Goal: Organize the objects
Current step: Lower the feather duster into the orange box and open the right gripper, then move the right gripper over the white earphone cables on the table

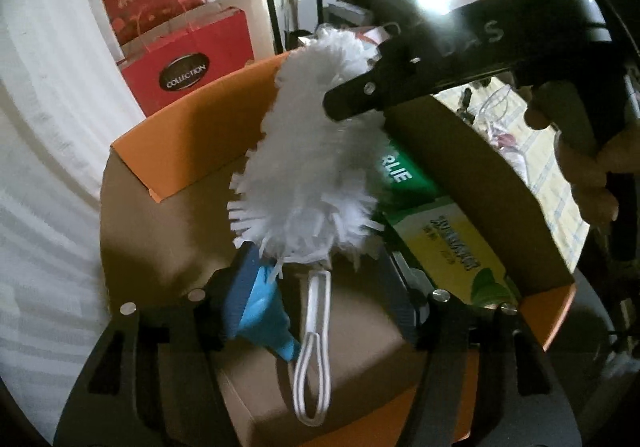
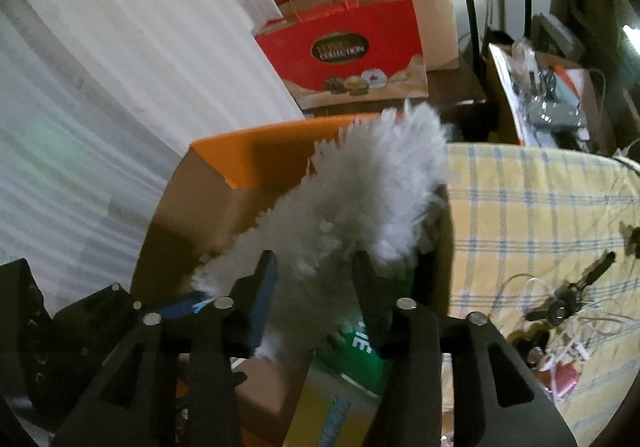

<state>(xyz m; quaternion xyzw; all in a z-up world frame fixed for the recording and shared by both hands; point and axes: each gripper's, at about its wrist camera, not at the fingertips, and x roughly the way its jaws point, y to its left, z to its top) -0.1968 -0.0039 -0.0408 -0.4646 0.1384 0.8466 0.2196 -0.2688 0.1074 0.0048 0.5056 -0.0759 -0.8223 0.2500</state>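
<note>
A fluffy white duster (image 1: 308, 151) lies tilted inside an open orange cardboard box (image 1: 188, 139), its head running from the centre of the left wrist frame up toward the top. Its white loop handle (image 1: 314, 351) hangs down toward the bottom centre, beside a blue plastic piece (image 1: 264, 311) at its base.

The left gripper (image 1: 316, 299) fills the bottom of that frame with its jaws parted to a middling width, one on each side of the duster's base; the pads do not press on it. The right gripper (image 2: 316, 287), seen at the bottom of the right wrist frame, also stands partly open, its fingers flanking the fluffy head without squeezing it. In the left wrist frame this gripper reaches in from the upper right, held by a hand (image 1: 588, 167).

A green packet (image 1: 404, 171) and a yellow packet (image 1: 452, 247) lie in the box right of the duster. Red gift bags (image 1: 188, 59) stand at upper left, and a yellow checked cloth (image 2: 532, 215) spreads at the right.
</note>
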